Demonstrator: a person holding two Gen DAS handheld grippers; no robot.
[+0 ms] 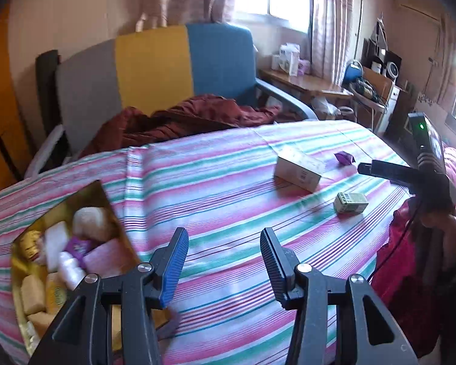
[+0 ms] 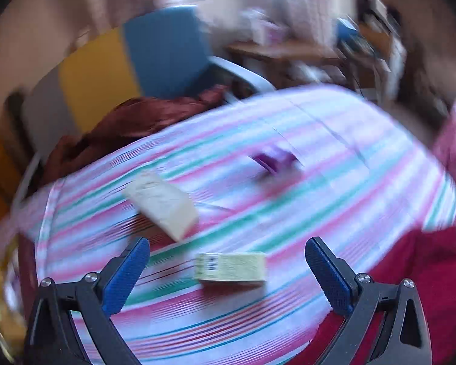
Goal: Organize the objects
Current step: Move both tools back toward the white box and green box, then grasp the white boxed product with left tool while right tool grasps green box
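The right gripper, jaws wide and empty, hangs just short of the small green box (likely the next pick). The left gripper, part-open and empty, waits beside the gold tray at its left, where sorted items sit.

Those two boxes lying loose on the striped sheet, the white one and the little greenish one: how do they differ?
The white box is clearly larger and longer than the greenish box. The white box is pale and mostly plain; the greenish box is yellow-green with a barcode on one end. The white box lies farther from the right tool; the greenish box lies just ahead of its open fingers. Both lie flat on the striped sheet, untouched.
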